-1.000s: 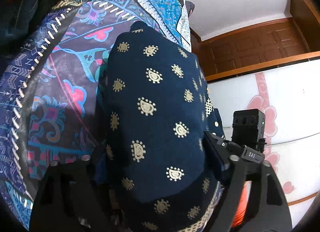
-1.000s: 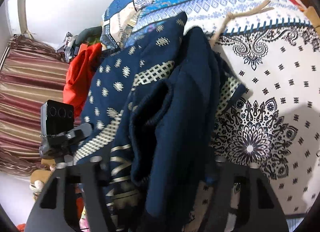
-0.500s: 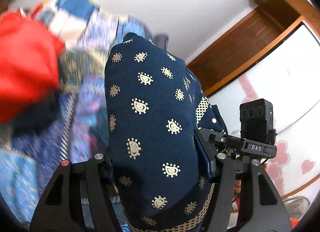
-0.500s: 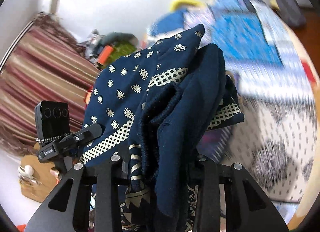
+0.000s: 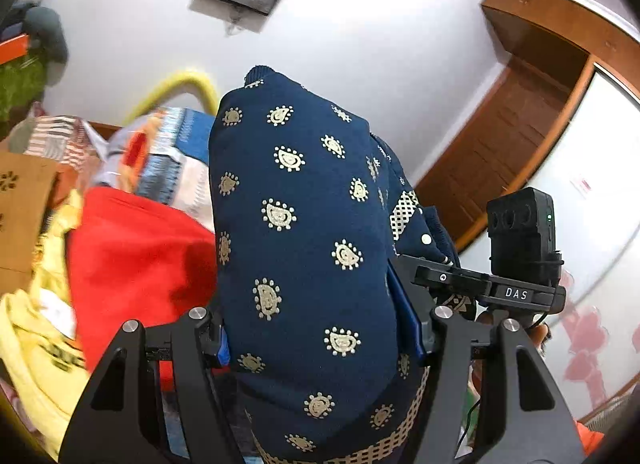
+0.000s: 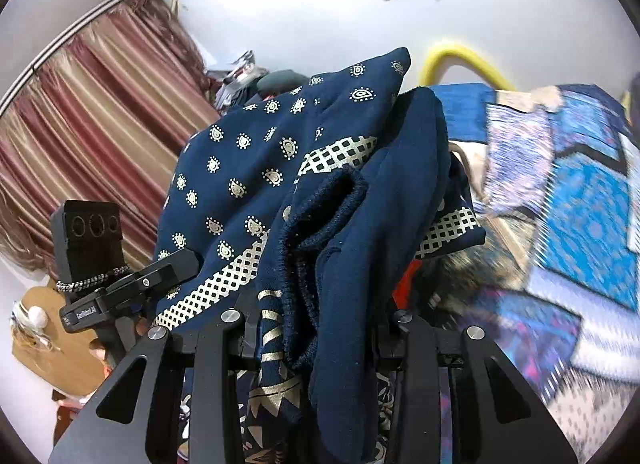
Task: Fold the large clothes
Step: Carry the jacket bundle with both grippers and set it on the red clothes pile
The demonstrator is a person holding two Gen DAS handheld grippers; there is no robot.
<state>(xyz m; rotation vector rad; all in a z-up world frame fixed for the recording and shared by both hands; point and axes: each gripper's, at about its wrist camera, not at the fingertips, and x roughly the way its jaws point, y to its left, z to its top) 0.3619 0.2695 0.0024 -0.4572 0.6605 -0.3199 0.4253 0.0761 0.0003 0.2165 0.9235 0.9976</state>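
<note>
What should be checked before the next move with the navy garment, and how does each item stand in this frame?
1. Left gripper clamped on the navy garment: ok, cloth bulges between its fingers.
2. Right gripper clamped on the garment: ok, bunched layers sit between its fingers.
3. Garment spread flat between the grippers: not ok, it is folded over and bunched.
4. Ribbed cuff sorted out: not ok, it is rolled into the bundle.
5. Landing spot on the patterned bedspread: cannot tell, blurred and partly hidden.
6. Clearance from the red garment beside it: cannot tell.
</note>
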